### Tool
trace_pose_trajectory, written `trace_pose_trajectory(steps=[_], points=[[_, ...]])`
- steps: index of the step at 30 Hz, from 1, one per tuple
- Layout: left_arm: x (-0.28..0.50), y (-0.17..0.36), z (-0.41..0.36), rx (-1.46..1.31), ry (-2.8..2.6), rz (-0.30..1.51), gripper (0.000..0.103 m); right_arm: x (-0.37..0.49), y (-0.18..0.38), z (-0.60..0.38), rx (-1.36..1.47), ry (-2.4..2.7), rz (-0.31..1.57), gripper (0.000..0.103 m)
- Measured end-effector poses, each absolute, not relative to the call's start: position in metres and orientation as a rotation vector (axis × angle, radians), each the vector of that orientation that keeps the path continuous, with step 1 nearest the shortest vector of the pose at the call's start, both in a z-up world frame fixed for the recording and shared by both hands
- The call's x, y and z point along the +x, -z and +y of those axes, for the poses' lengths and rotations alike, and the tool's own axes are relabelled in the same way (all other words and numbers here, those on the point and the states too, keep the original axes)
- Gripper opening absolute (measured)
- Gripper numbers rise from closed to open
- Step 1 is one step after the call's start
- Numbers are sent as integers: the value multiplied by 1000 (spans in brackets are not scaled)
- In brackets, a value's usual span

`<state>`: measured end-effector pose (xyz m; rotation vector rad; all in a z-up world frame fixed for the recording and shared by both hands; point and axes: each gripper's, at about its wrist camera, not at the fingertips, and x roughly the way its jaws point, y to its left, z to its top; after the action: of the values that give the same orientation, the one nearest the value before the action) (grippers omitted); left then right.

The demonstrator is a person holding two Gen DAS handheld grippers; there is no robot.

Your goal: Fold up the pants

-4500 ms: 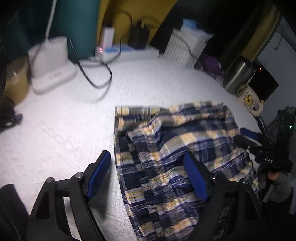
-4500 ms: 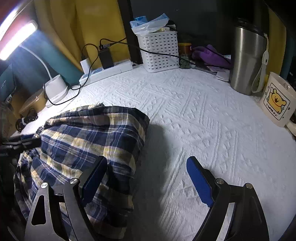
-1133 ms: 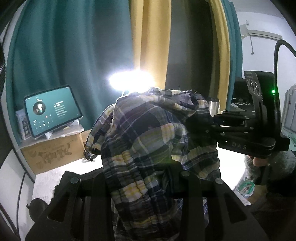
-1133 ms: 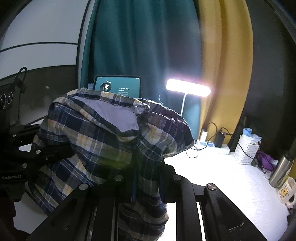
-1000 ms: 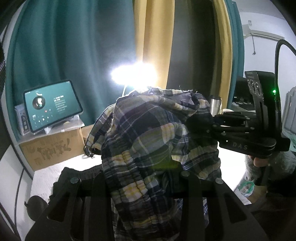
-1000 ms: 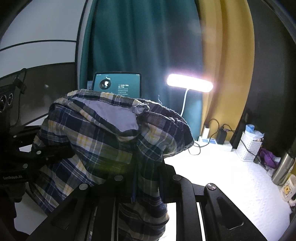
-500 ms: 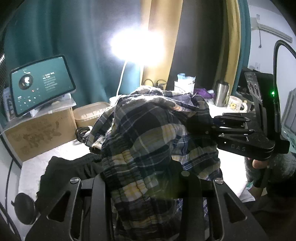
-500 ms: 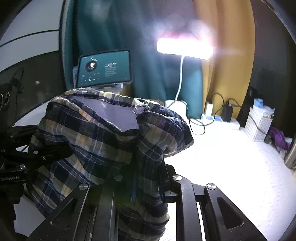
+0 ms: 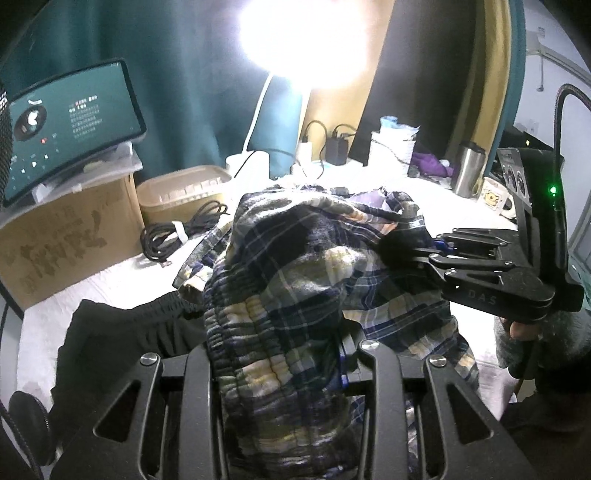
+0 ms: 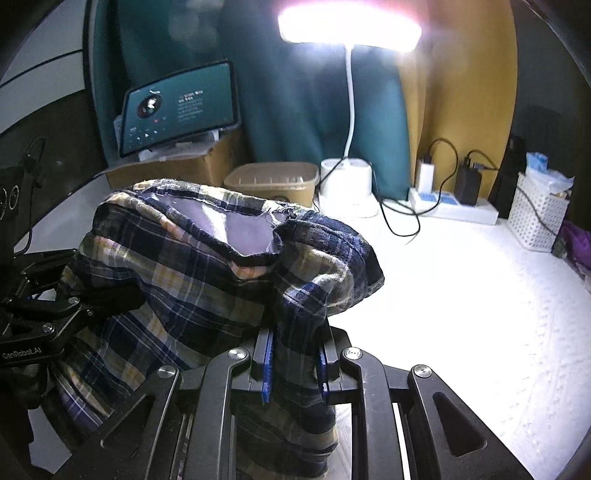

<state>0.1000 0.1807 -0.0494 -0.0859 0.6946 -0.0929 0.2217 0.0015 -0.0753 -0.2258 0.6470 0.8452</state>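
Nearest the left wrist camera, the left gripper [image 9: 280, 354] is clamping a bunched fold of the plaid pants [image 9: 295, 295]; its jaws are standing close together with cloth filling the gap between them. In the right wrist view, the right gripper [image 10: 293, 363] is likewise pinching the pants [image 10: 207, 280] between its blue pads [image 10: 266, 365], which are pressing on the fabric from both sides. The pants are hanging in a loose heap between the two grippers, held up off the white bedspread [image 10: 480, 314], with pale lining showing at the top edge. In the left view, the right gripper [image 9: 421, 243] is appearing at the right, gripped by a person's gloved hand [image 9: 517, 332]. In the right view, the left gripper [image 10: 92, 299] is reaching into the cloth from the left edge.

Just beyond the pants, a black garment [image 9: 122, 332] is lying crumpled on the bedspread [image 9: 140, 273]. Farther back, a coiled cable [image 9: 177, 232] is resting beside a tan container [image 9: 184, 195] and a cardboard box [image 9: 66, 236]; a tablet [image 9: 70, 122] is standing on the box. A desk lamp [image 10: 349, 29] is glaring above its white base [image 10: 345, 177]. At the far edge, a power strip [image 10: 454, 208], a white basket [image 10: 539, 214], a steel tumbler [image 9: 467, 170] and a mug [image 9: 495, 194] are lining the teal and yellow curtains [image 10: 369, 110].
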Motion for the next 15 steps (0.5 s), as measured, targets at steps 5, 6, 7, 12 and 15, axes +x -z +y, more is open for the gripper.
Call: trace_pose_trajectory(steps=[5, 6, 7, 12, 15], points=[[114, 60, 187, -90, 72, 732, 32, 240, 90, 11, -217, -860, 689, 19], [118, 63, 190, -98, 65, 745, 32, 243, 92, 12, -215, -863, 697, 19], [120, 65, 191, -104, 60, 752, 32, 246, 94, 14, -214, -865, 704, 19], [133, 77, 201, -125, 40, 793, 33, 263, 108, 24, -211, -878, 750, 19], [140, 84, 206, -128, 34, 820, 33, 274, 117, 29, -213, -882, 776, 19]])
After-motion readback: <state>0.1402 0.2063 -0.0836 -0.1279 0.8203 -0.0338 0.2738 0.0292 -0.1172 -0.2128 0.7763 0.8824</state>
